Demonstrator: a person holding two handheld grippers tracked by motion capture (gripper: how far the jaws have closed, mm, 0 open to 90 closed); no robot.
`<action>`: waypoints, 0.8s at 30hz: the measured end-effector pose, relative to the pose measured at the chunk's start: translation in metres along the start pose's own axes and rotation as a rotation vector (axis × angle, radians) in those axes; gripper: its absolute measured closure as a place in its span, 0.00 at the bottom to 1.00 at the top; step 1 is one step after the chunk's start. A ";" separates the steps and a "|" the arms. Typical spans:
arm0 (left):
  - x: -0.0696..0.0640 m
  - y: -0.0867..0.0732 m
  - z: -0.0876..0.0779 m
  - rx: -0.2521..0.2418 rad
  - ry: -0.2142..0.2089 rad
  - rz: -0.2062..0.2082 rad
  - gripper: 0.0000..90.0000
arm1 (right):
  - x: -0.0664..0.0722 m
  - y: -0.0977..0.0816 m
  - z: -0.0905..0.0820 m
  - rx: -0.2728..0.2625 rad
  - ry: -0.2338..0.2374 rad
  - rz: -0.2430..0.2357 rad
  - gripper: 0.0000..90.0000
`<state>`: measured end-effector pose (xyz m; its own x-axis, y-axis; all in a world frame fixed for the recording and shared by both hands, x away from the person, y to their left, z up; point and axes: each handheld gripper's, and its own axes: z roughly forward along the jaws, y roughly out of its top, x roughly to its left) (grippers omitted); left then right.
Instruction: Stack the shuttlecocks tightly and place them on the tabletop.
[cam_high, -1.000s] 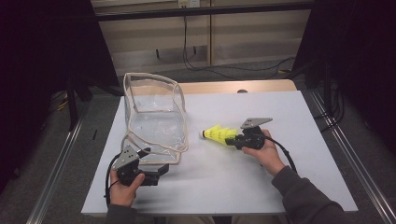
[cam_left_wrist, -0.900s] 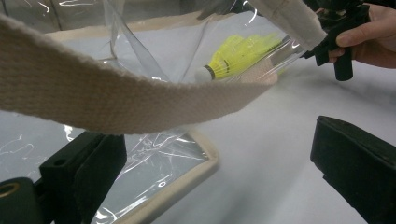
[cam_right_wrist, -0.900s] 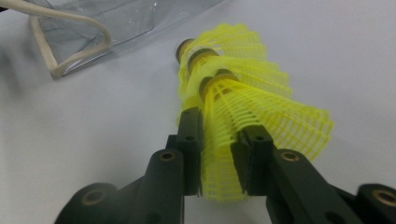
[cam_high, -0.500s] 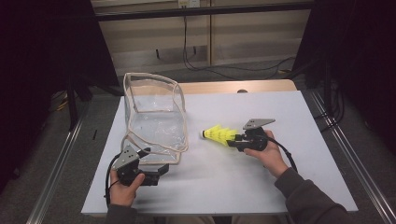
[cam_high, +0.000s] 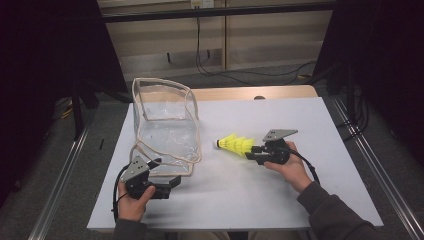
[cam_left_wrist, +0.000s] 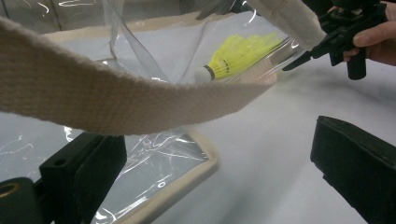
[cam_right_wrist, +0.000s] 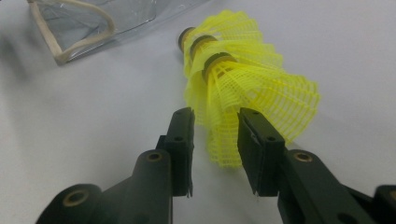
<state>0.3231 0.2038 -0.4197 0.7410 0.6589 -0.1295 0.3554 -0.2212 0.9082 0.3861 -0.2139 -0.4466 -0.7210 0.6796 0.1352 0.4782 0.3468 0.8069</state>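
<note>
Right claw: your right gripper (cam_right_wrist: 214, 122) has its jaws partly apart around the skirt edge of the yellow shuttlecocks (cam_right_wrist: 243, 79); they have just been opening, and the pads look slack against the mesh, so I judge it a loosened hold, not a firm pinch.
Left claw: your left gripper (cam_high: 172, 181) sits at the near corner of the clear bag (cam_high: 165, 125); one jaw lies against the plastic and the other stands well off, so the jaws stand wide with nothing pinched.
Why held so: the left side seems to steady the bag so that its mouth stays up and open, while the right side brings the stack in cork end first.
Where the thing is: the shuttlecocks lie on the white table (cam_high: 310, 120), just right of the bag and apart from it.
How it looks: three bright yellow mesh skirts nested together, dark-banded corks pointing toward the bag.
Bag: transparent and crinkled, edged with beige webbing (cam_left_wrist: 93, 93), standing open-topped.
</note>
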 end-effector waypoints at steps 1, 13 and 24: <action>0.000 0.000 0.000 -0.001 -0.002 0.000 0.04 | 0.001 0.000 0.000 -0.001 0.002 -0.001 0.76; 0.000 0.000 0.001 -0.003 -0.001 -0.001 0.04 | 0.008 0.002 -0.001 -0.021 0.037 -0.011 0.94; -0.001 0.000 0.000 -0.003 0.002 -0.002 0.04 | 0.014 0.000 0.005 -0.009 0.047 -0.006 0.89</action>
<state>0.3229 0.2030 -0.4196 0.7395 0.6604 -0.1305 0.3548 -0.2175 0.9093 0.3784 -0.2017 -0.4475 -0.7468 0.6462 0.1572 0.4697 0.3451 0.8126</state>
